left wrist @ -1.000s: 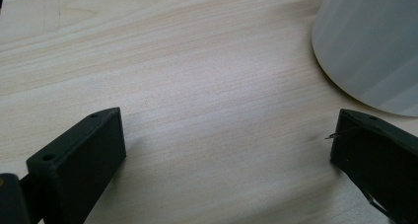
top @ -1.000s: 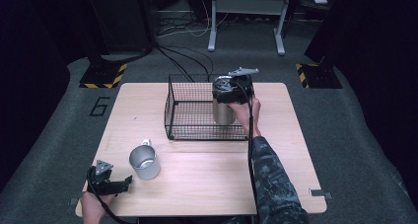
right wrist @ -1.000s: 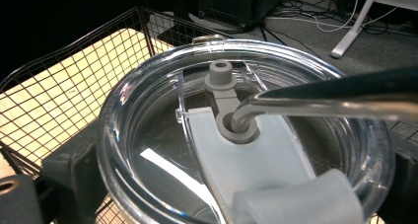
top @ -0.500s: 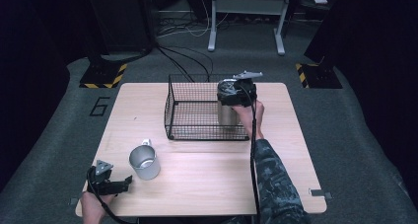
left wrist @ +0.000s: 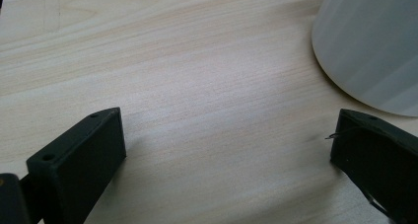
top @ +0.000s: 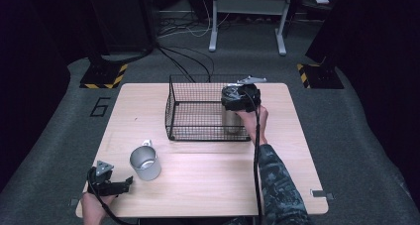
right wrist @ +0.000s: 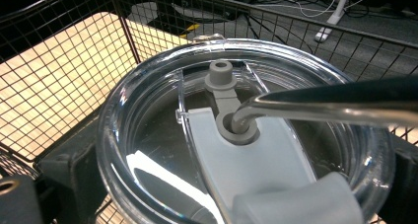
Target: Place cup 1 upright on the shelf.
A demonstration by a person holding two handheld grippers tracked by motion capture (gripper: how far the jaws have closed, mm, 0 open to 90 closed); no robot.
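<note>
A steel tumbler (top: 230, 120) with a clear lid (right wrist: 246, 150) and a bent metal straw (right wrist: 335, 103) stands at the right end of the black wire basket (top: 170, 111). My right gripper (top: 238, 98) is shut on the tumbler just under the lid, with one jaw on each side in the right gripper view. I cannot tell whether the tumbler rests on the basket floor. A steel mug (top: 145, 162) stands on the table at the front left. My left gripper (top: 122, 185) lies open on the table, just left of the mug (left wrist: 374, 46), holding nothing.
The basket mesh (right wrist: 74, 61) rises around the tumbler on the far side and the left. The wooden table (top: 208, 185) has bare surface in front of the basket. Dark floor with cables and stand legs lies beyond the table.
My right gripper has carried the tumbler a little to the right and lower inside the basket. The left gripper and the mug have not moved.
</note>
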